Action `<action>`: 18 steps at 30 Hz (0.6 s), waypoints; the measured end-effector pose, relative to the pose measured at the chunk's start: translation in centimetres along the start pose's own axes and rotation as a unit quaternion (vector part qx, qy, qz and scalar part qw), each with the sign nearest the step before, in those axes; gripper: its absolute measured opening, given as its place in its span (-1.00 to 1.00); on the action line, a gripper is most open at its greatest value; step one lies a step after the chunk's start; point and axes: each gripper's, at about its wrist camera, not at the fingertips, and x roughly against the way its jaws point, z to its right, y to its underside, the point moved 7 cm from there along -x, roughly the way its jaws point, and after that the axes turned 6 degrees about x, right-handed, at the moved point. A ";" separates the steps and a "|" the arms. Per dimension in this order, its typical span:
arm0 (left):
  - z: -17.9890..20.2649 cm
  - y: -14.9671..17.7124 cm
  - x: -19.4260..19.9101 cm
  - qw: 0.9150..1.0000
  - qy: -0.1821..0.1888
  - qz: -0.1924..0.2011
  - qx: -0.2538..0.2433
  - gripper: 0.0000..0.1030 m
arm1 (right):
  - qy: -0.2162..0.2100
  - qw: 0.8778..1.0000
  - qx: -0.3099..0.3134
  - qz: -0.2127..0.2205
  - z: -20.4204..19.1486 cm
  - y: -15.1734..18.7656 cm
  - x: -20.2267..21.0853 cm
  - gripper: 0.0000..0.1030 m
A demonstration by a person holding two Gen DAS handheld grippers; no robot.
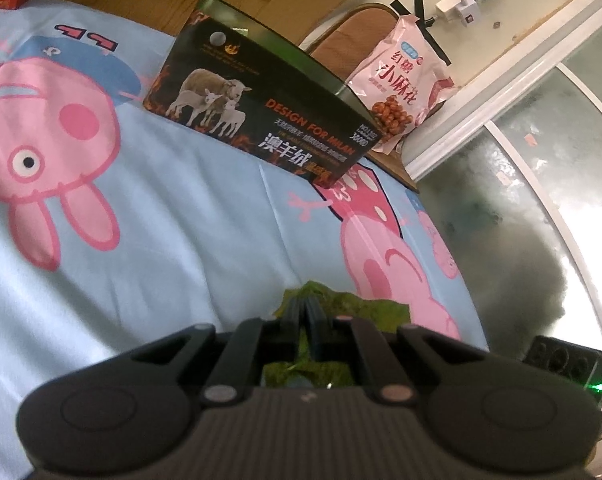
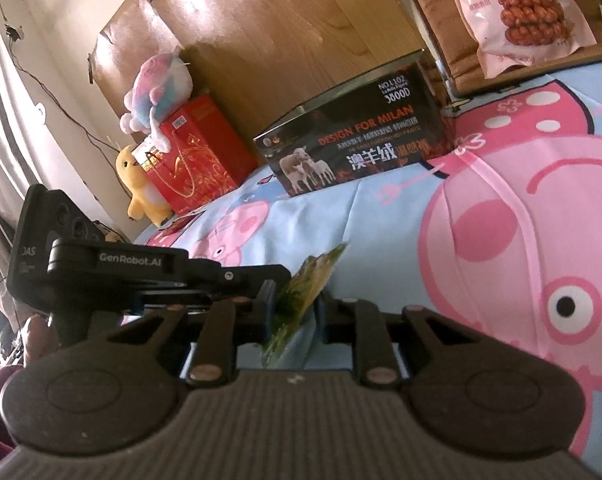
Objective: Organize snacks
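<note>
My left gripper is shut on a green snack packet, held low over the bed. In the right wrist view the same packet stands between my right gripper's open jaws, with the left gripper pinching it from the left. A black open box printed with sheep sits on the bed ahead; it also shows in the right wrist view. A pink snack bag leans on a chair behind the box, and shows in the right wrist view.
The bed has a blue Peppa Pig sheet. A red gift bag, a plush unicorn and a yellow plush stand at the bed's far left by the wooden headboard. A glass door is on the right.
</note>
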 end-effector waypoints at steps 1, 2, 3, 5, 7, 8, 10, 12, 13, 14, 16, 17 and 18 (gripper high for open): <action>0.0 0.0 0.0 1.000 0.001 0.000 0.001 -0.94 | 0.000 1.000 -0.002 -0.001 0.1 0.0 0.0 -0.56; -0.1 0.0 0.0 1.000 0.001 0.000 0.001 -0.94 | 0.000 1.000 -0.003 -0.001 0.1 0.0 -0.1 -0.56; 0.0 0.0 0.1 1.000 0.001 0.002 0.000 -0.94 | 0.000 1.000 -0.003 -0.001 0.1 0.0 0.0 -0.56; 0.2 -0.1 0.3 1.000 0.011 0.006 0.000 -0.94 | 0.000 1.000 0.002 -0.001 0.1 -0.1 -0.1 -0.57; 0.7 -0.3 0.6 1.000 0.025 0.009 -0.001 -0.93 | -0.003 1.000 0.004 0.000 -0.2 -0.3 0.0 -0.58; 0.9 -0.4 0.7 1.000 0.026 0.012 -0.005 -0.93 | -0.005 1.000 0.004 0.002 -0.4 -0.4 0.1 -0.59; 1.1 -0.5 0.8 1.000 0.024 0.016 -0.010 -0.93 | -0.009 1.000 0.003 0.008 -0.5 -0.9 0.1 -0.62; 1.1 -0.7 0.9 0.999 0.025 0.017 -0.008 -0.93 | -0.009 1.000 0.002 0.009 -0.5 -1.1 0.0 -0.64; 0.9 -0.7 1.0 1.000 0.023 0.017 -0.006 -0.92 | -0.010 1.000 -0.001 0.008 -0.5 -1.2 -0.1 -0.65; 0.5 -0.7 1.0 1.000 0.016 0.016 0.000 -0.90 | -0.010 1.000 -0.006 0.007 -0.3 -1.2 -0.1 -0.66; -0.6 -0.8 0.9 1.000 0.002 0.016 0.017 -0.79 | -0.006 1.000 -0.014 0.006 0.0 -1.2 -0.2 -0.66; -1.1 -0.8 0.9 1.000 0.000 0.015 0.026 -0.71 | -0.002 1.000 -0.020 0.004 0.2 -1.2 -0.3 -0.66; -1.5 -0.8 1.0 0.999 -0.002 0.015 0.033 -0.63 | -0.001 1.000 -0.027 0.001 0.4 -1.1 -0.3 -0.66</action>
